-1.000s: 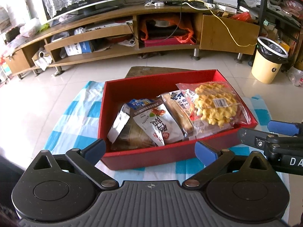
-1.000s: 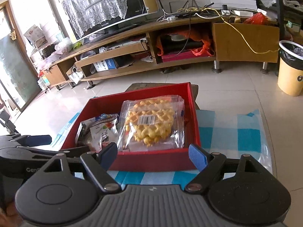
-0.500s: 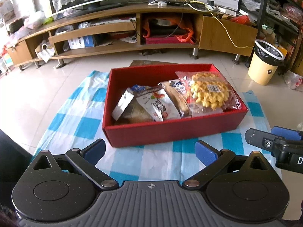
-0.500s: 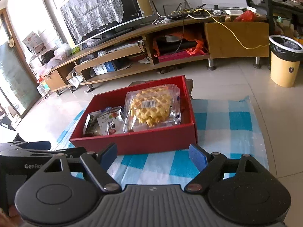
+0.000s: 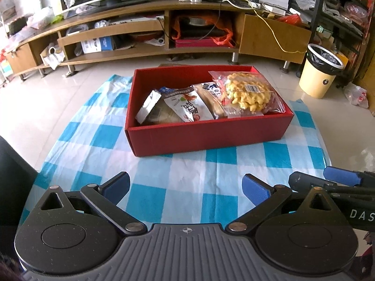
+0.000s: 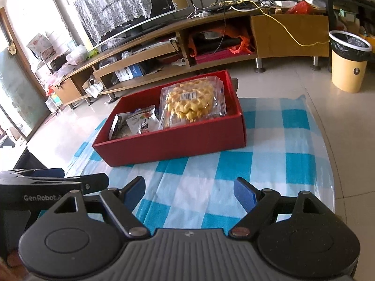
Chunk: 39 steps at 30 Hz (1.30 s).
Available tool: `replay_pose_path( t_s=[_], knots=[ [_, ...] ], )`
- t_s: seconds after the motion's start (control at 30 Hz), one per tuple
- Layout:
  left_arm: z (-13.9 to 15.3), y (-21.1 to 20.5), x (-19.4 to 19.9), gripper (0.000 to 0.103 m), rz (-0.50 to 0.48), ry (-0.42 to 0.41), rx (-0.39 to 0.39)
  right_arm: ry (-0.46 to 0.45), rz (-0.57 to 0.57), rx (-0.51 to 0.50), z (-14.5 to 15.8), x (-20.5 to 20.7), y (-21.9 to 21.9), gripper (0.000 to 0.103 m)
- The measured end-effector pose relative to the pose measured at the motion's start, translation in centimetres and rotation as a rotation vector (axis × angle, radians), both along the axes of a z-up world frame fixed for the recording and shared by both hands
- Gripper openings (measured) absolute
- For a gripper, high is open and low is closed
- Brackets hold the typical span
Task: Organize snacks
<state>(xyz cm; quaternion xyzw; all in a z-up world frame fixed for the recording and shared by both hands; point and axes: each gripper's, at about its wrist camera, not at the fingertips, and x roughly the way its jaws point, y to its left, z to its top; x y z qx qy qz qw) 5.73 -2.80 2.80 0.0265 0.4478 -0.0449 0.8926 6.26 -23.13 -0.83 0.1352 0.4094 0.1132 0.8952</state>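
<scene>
A red box (image 5: 211,133) (image 6: 178,142) stands on a blue and white checked cloth (image 5: 187,182) (image 6: 269,164). Inside lie a clear bag of yellow waffle snacks (image 5: 246,91) (image 6: 189,100) at the right, a white packet with red print (image 5: 187,107) (image 6: 143,121) in the middle, a packet beside it (image 5: 211,98) and a silver-edged packet (image 5: 147,107) at the left. My left gripper (image 5: 186,188) is open and empty, above the cloth in front of the box. My right gripper (image 6: 189,193) is open and empty, also in front of the box.
A long wooden TV stand (image 5: 164,30) (image 6: 187,37) with cables and clutter runs along the back. A yellow waste bin (image 5: 321,70) (image 6: 349,63) stands at the right on the tiled floor. The table edge curves off at the right (image 6: 332,164).
Both grippers have drawn back from the box and risen, so the box looks smaller and more cloth shows in front. Both stayed open. The snacks have not moved.
</scene>
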Motion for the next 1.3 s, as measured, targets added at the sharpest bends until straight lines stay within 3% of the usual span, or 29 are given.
replay_pose_path(
  t_s=[0.6,1.3],
  knots=[
    [-0.8,0.5,-3.2,0.103,-0.016,0.042,0.001,0.021,0.006,0.028,-0.6,-2.9,0.4,0.082],
    [-0.8,0.9,-4.7,0.103,-0.016,0.029,0.018,0.032,0.023,0.049,-0.8,-4.1,0.8,0.082]
  ],
)
